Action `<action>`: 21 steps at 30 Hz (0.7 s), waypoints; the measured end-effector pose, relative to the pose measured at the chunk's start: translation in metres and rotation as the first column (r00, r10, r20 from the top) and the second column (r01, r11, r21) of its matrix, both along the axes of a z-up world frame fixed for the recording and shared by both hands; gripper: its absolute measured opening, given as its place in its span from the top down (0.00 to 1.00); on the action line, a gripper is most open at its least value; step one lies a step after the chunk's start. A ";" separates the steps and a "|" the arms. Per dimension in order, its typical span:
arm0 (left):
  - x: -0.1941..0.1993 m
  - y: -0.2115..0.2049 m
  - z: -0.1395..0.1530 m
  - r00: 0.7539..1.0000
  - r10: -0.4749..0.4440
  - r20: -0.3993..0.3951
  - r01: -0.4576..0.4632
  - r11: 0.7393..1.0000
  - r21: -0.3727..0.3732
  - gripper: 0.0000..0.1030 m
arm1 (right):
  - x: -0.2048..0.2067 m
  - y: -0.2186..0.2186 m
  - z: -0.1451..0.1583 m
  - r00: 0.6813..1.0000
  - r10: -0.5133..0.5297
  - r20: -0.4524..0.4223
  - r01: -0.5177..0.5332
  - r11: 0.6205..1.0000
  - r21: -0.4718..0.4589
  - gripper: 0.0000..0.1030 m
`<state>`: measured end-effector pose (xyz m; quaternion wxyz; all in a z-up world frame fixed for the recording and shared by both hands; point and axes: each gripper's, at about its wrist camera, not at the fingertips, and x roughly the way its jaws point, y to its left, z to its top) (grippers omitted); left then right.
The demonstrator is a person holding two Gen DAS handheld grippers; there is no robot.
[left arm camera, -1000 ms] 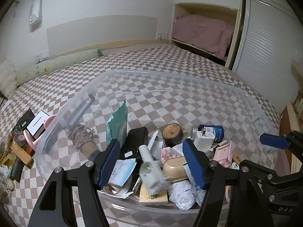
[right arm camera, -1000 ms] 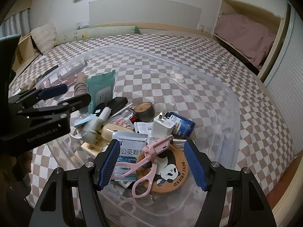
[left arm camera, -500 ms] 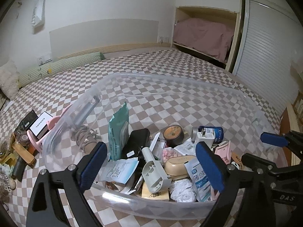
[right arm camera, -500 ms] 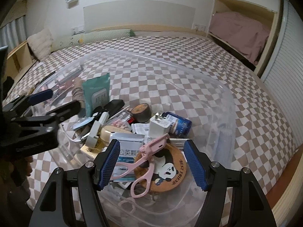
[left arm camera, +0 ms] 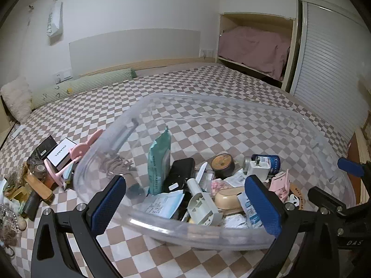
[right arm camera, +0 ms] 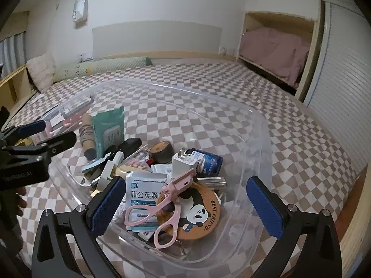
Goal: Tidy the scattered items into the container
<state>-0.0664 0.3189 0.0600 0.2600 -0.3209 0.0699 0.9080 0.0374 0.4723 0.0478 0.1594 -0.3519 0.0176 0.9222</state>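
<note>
The clear plastic tub on the bed holds pink scissors, a panda coaster, and wipes. Both jaws wide, holding nothing.

Dim, cool indoor light; soft shadows; strong fisheye edge warp

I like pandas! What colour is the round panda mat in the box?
Brown panda mat, best in the right wrist view.

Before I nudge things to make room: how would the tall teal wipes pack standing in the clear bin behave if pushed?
The teal soft-plastic wipes pack stands on its narrow end inside the clear plastic bin, so it would probably topple. Its wrinkled top suggests it would give rather than slide stiffly.
</note>
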 end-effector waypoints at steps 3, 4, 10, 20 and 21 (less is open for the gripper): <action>0.004 -0.004 -0.001 1.000 0.006 -0.018 -0.006 1.000 -0.017 0.00 | 0.004 -0.004 -0.001 1.000 -0.004 -0.025 0.004 1.000 0.001 0.00; 0.006 -0.005 -0.001 1.000 0.008 -0.024 -0.008 1.000 -0.022 0.00 | 0.005 -0.005 -0.001 0.999 -0.005 -0.034 0.005 1.000 -0.001 0.00; 0.014 -0.019 0.004 0.998 0.030 -0.046 -0.031 1.000 -0.008 0.00 | 0.017 -0.013 0.005 0.996 -0.015 -0.088 0.015 1.000 0.001 0.00; 0.042 -0.044 0.023 0.989 0.043 -0.140 -0.044 0.999 -0.009 0.00 | 0.037 -0.033 0.023 0.990 0.014 -0.144 -0.012 1.000 0.014 0.00; 0.046 -0.047 0.025 0.988 0.044 -0.150 -0.046 0.999 -0.009 0.00 | 0.040 -0.035 0.025 0.988 0.016 -0.151 -0.013 1.000 0.018 0.00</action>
